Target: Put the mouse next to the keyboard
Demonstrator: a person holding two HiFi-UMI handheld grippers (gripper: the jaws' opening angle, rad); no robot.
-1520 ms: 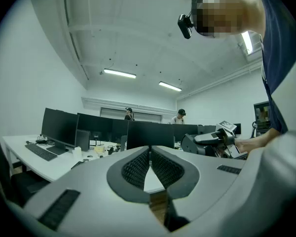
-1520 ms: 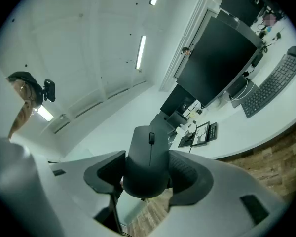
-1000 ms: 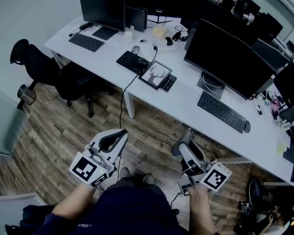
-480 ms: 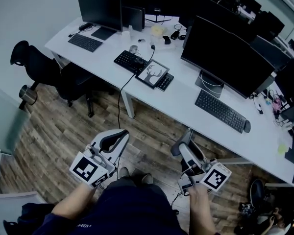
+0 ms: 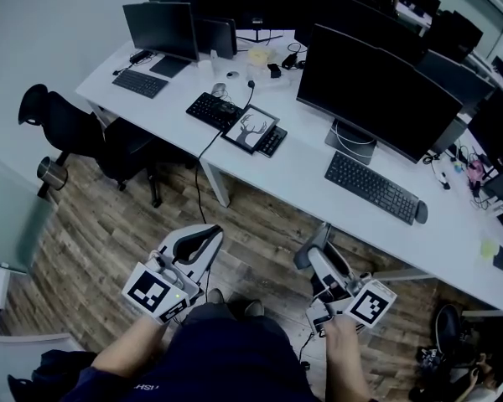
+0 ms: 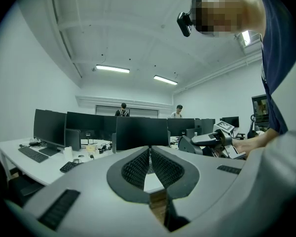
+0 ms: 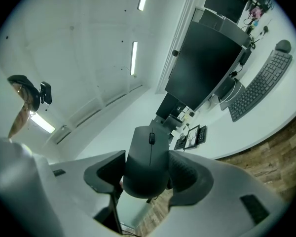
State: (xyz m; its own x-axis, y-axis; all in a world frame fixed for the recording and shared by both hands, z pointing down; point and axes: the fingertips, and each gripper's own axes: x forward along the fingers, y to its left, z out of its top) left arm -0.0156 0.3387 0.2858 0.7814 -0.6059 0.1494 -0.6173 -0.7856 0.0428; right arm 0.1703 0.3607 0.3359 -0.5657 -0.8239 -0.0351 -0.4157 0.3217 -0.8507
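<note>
My right gripper is shut on a grey mouse, whose wheel end sticks out past the pads. In the head view the right gripper is held level over the wooden floor, short of the white desk. A black keyboard lies on that desk before a large monitor; it shows again in the right gripper view. The left gripper hangs beside it over the floor, its pads closed together with nothing between them.
A small dark oval thing lies at the keyboard's right end. A second keyboard with a framed deer picture lies further left. A black office chair stands at the left. Two people stand far behind the monitors.
The desk has shifted a little up and left in the head view as the person moves. Both grippers keep their pose, and the mouse stays in the right one.
</note>
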